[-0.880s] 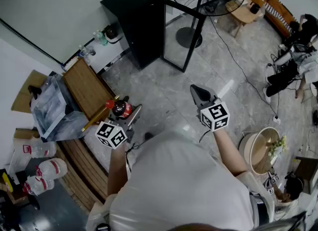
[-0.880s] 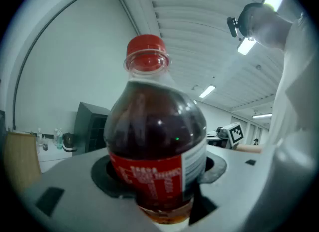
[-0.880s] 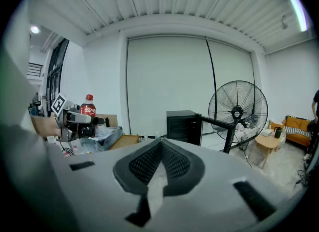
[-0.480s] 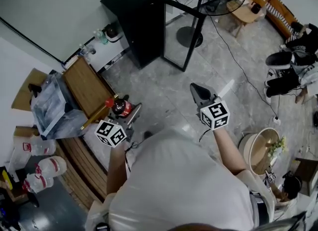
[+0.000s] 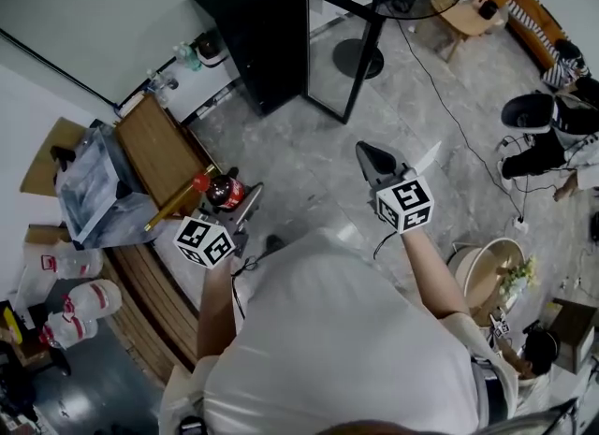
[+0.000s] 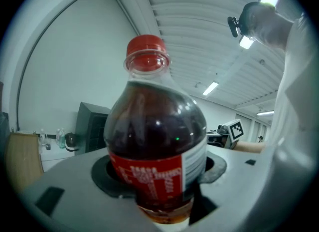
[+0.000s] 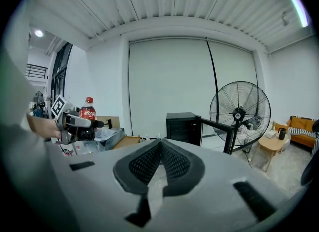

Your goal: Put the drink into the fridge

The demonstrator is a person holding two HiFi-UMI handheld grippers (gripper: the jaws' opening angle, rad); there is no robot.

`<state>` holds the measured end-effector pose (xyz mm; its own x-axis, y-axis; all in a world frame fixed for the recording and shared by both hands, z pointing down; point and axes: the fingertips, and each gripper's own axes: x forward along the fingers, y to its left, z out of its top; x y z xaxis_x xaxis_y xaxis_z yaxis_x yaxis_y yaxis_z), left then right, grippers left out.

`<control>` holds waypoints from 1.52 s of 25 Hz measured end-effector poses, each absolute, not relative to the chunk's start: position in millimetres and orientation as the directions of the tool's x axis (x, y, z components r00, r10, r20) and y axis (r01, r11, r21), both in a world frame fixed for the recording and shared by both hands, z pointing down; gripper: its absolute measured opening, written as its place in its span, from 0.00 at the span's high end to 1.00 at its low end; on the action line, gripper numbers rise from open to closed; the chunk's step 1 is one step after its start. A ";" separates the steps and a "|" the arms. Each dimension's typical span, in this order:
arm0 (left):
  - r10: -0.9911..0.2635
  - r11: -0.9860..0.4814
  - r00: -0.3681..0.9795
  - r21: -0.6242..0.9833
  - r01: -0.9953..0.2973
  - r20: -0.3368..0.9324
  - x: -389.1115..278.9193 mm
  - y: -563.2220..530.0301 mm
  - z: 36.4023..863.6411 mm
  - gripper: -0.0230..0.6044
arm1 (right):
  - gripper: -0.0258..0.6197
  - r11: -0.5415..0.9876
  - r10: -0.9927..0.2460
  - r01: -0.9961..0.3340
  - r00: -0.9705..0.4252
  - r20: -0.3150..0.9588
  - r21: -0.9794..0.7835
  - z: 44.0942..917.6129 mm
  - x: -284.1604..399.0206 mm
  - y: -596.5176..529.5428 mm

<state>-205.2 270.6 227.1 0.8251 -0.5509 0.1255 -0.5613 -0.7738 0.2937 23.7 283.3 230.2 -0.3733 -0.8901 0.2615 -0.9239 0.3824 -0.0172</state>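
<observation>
I have the left gripper (image 5: 238, 209) clamped on the cola bottle (image 6: 154, 141), pads at label height and red cap (image 6: 146, 51) up. The bottle is in the air, just beside the wooden table (image 5: 159, 152). The black fridge (image 5: 251, 26) is ahead of me, well apart from the bottle, with its door (image 5: 329, 59) swung open. My right gripper (image 7: 160, 148) has its jaws pressed together with nothing between them.

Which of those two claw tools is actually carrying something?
The left gripper: its jaws clamp a red-capped cola bottle. The right gripper holds nothing, its two pads pressed together.
</observation>
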 end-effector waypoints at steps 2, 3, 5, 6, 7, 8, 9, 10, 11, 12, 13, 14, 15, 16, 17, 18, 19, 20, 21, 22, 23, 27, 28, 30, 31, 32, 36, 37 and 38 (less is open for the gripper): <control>-0.565 -0.765 0.816 0.294 -0.573 0.120 -198.1 273.2 228.0 0.49 | 0.96 0.385 -0.889 -0.923 -0.377 0.260 -0.020 232.0 32.5 282.4; -0.572 -0.760 0.812 0.296 -0.578 0.118 -194.8 274.1 229.3 0.49 | 0.96 0.385 -0.889 -0.923 -0.377 0.261 -0.023 233.8 37.0 281.5; -0.583 -0.751 0.804 0.300 -0.589 0.120 -189.5 276.8 233.0 0.49 | 0.96 0.387 -0.886 -0.921 -0.381 0.264 -0.031 238.1 44.5 280.7; -0.587 -0.746 0.800 0.300 -0.594 0.124 -187.2 278.8 235.1 0.49 | 0.96 0.390 -0.884 -0.920 -0.385 0.266 -0.036 240.4 47.6 281.1; -0.591 -0.742 0.796 0.301 -0.599 0.128 -184.8 280.7 237.5 0.49 | 0.96 0.393 -0.882 -0.919 -0.389 0.268 -0.039 243.0 50.7 281.9; -0.595 -0.738 0.793 0.303 -0.603 0.131 -182.0 282.5 240.0 0.49 | 0.96 0.396 -0.880 -0.917 -0.392 0.269 -0.041 245.6 54.0 282.8; -0.597 -0.734 0.791 0.306 -0.606 0.135 -179.2 283.9 242.7 0.49 | 0.96 0.398 -0.879 -0.917 -0.393 0.271 -0.042 248.0 57.3 283.5; -0.599 -0.731 0.789 0.310 -0.608 0.138 -176.5 284.8 245.2 0.49 | 0.96 0.399 -0.877 -0.916 -0.395 0.273 -0.043 250.3 60.2 283.6; -0.599 -0.728 0.788 0.314 -0.610 0.142 -174.4 285.0 247.4 0.49 | 0.96 0.399 -0.876 -0.916 -0.395 0.276 -0.046 252.2 62.5 283.3; -0.598 -0.726 0.788 0.318 -0.610 0.147 -172.7 284.3 249.2 0.49 | 0.96 0.398 -0.875 -0.916 -0.396 0.279 -0.051 253.9 64.0 282.4; -0.597 -0.724 0.788 0.322 -0.610 0.151 -171.0 282.5 250.6 0.49 | 0.96 0.397 -0.874 -0.916 -0.395 0.282 -0.055 255.4 65.0 281.0; -0.594 -0.724 0.789 0.325 -0.609 0.154 -169.3 279.4 251.8 0.49 | 0.96 0.395 -0.873 -0.917 -0.395 0.285 -0.058 257.0 65.8 278.9; -0.591 -0.725 0.791 0.326 -0.606 0.157 -167.2 275.0 253.0 0.49 | 0.96 0.394 -0.873 -0.917 -0.393 0.289 -0.060 258.8 66.5 275.8; -0.587 -0.728 0.794 0.326 -0.603 0.158 -165.0 269.5 254.3 0.49 | 0.96 0.391 -0.872 -0.918 -0.391 0.293 -0.059 260.9 67.2 271.8; -0.583 -0.732 0.797 0.324 -0.600 0.159 -162.8 263.1 255.7 0.49 | 0.96 0.389 -0.872 -0.919 -0.388 0.298 -0.058 263.2 67.7 267.2; -0.578 -0.735 0.800 0.323 -0.596 0.159 -160.7 256.3 257.0 0.49 | 0.96 0.386 -0.872 -0.921 -0.384 0.303 -0.056 265.6 68.0 262.3; -0.574 -0.739 0.804 0.323 -0.591 0.159 -158.7 249.3 258.3 0.49 | 0.96 0.383 -0.872 -0.922 -0.381 0.307 -0.054 267.9 68.2 257.4; -0.569 -0.743 0.807 0.322 -0.587 0.158 -156.8 242.1 259.4 0.49 | 0.96 0.381 -0.872 -0.923 -0.377 0.311 -0.051 269.8 68.6 252.3; -0.565 -0.746 0.810 0.322 -0.582 0.156 -154.9 234.2 260.5 0.49 | 0.96 0.378 -0.873 -0.925 -0.373 0.314 -0.047 271.4 69.1 246.4; -0.560 -0.750 0.814 0.322 -0.578 0.156 -153.3 225.3 261.5 0.49 | 0.96 0.374 -0.874 -0.927 -0.368 0.318 -0.044 272.5 69.8 239.4; -0.555 -0.754 0.817 0.322 -0.573 0.156 -152.2 215.2 262.4 0.49 | 0.96 0.368 -0.875 -0.929 -0.362 0.322 -0.043 273.2 70.2 231.2; -0.535 -0.766 0.830 0.322 -0.556 0.160 -155.3 170.4 264.1 0.49 | 0.96 0.350 -0.876 -0.936 -0.343 0.338 -0.042 275.3 64.0 192.3; -0.529 -0.770 0.833 0.319 -0.552 0.163 -156.5 159.3 264.6 0.49 | 0.96 0.346 -0.877 -0.937 -0.338 0.342 -0.039 276.0 62.2 182.0; -0.515 -0.779 0.840 0.315 -0.542 0.170 -159.5 139.3 266.9 0.49 | 0.96 0.336 -0.878 -0.941 -0.326 0.350 -0.035 277.2 57.7 162.8; -0.507 -0.785 0.844 0.312 -0.536 0.175 -161.7 130.3 268.6 0.49 | 0.96 0.332 -0.879 -0.943 -0.322 0.352 -0.033 277.6 54.5 153.8; -0.498 -0.790 0.848 0.309 -0.529 0.180 -164.4 121.5 270.6 0.49 | 0.96 0.328 -0.880 -0.944 -0.317 0.353 -0.030 278.0 50.8 144.7; -0.463 -0.807 0.864 0.310 -0.503 0.195 -176.5 83.2 279.8 0.49 | 0.95 0.313 -0.882 -0.950 -0.296 0.367 -0.013 280.7 34.5 106.7; -0.455 -0.810 0.868 0.314 -0.496 0.197 -179.9 74.1 281.9 0.49 | 0.95 0.310 -0.882 -0.951 -0.291 0.372 -0.010 281.9 30.1 97.6; -0.448 -0.812 0.872 0.317 -0.489 0.198 -183.3 65.9 283.7 0.49 | 0.95 0.306 -0.881 -0.952 -0.286 0.376 -0.008 283.4 26.0 89.4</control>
